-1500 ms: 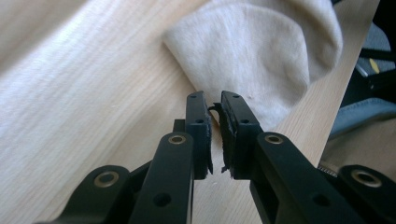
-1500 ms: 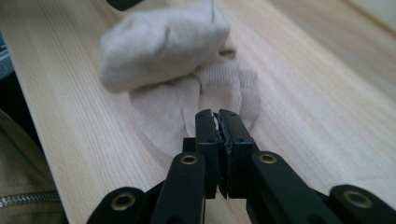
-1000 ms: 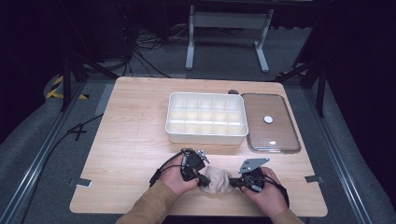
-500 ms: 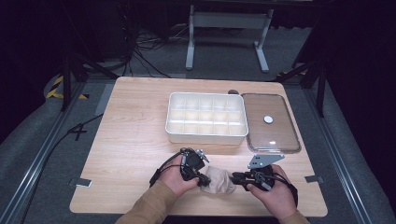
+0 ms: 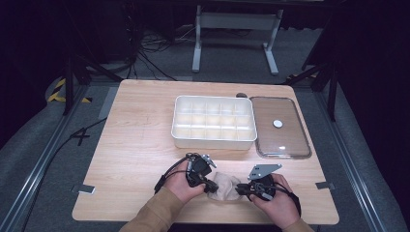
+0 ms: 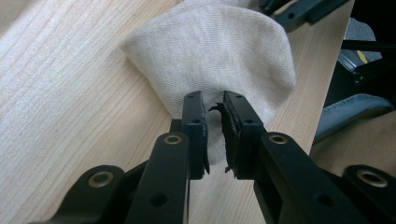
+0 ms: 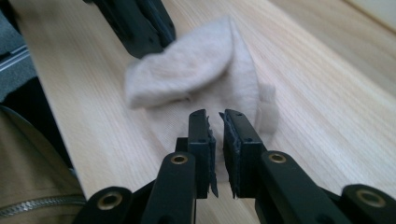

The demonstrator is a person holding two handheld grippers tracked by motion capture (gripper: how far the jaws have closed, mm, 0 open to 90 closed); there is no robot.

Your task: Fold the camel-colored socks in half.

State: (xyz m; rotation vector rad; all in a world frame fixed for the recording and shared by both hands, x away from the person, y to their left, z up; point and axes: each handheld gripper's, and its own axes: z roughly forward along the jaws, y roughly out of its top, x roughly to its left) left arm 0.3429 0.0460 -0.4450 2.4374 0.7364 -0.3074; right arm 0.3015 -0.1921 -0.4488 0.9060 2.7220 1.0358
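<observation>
A beige knitted cloth (image 5: 225, 186) lies crumpled near the table's front edge, between my two grippers. My left gripper (image 5: 212, 186) meets it from the left. In the left gripper view its jaws (image 6: 213, 105) stand a narrow gap apart, having just opened a little, with a fold of the cloth (image 6: 219, 51) pinched between them. My right gripper (image 5: 240, 189) meets the cloth's right end. In the right gripper view its jaws (image 7: 215, 119) have just been closing, nearly together, with the cloth (image 7: 205, 70) in the slit. Across the cloth, the left gripper (image 7: 140, 28) lifts its far corner.
A white tray (image 5: 212, 142) divided into several compartments sits mid-table. A clear lid (image 5: 280, 128) with a white knob lies flat to its right. The table's front edge runs just behind the hands, and a person's brown sleeves come in from below.
The right gripper eased slightly to the right, then came back against the cloth's right end. The left hand and the cloth's left end have stayed put.
</observation>
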